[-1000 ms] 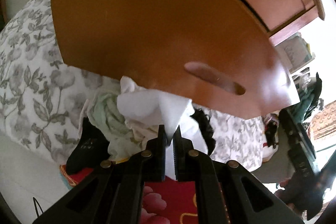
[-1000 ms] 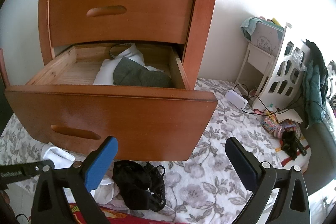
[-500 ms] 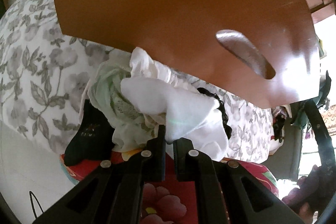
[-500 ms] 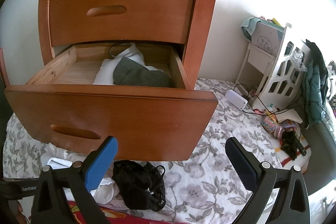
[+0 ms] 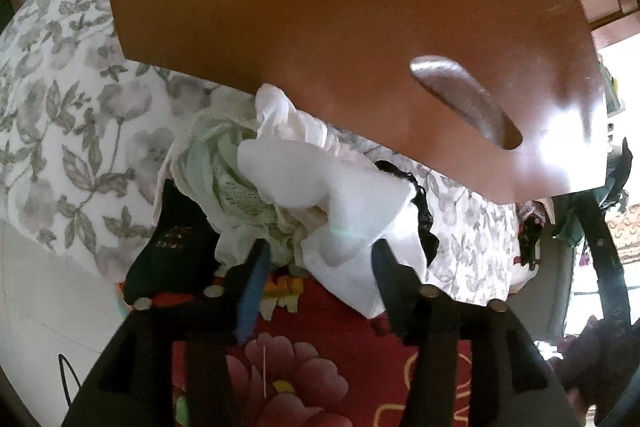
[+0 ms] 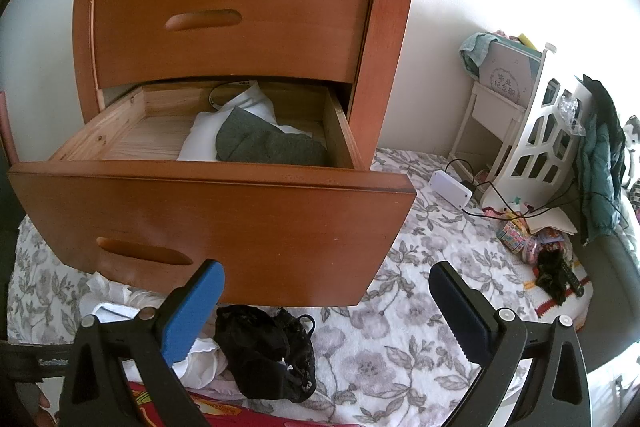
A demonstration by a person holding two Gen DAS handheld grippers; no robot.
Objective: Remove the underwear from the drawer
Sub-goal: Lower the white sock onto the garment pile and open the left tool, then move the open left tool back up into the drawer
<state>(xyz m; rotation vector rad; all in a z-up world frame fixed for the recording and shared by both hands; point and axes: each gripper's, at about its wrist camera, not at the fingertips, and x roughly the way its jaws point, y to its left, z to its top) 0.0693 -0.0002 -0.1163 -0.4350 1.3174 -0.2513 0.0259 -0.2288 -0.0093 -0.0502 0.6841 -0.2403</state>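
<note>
Looking into the pulled-out wooden drawer (image 6: 208,195), the folded grey underwear (image 6: 268,143) lies straight ahead of the right gripper (image 6: 324,311), jaws spread and empty; left gripper (image 5: 316,271), also spread, sits at the white garment pile (image 5: 320,195) below.

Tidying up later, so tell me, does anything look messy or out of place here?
Yes. A heap of white and pale green underwear and a black lace garment lie crumpled on the floral bedspread under the open wooden drawer.

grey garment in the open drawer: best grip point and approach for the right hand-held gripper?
Probably pinch the raised folded edge at the top of the grey garment, coming from above through the open drawer. It lies flat on white cloth, against the right wall; the drawer front blocks a low approach.
</note>
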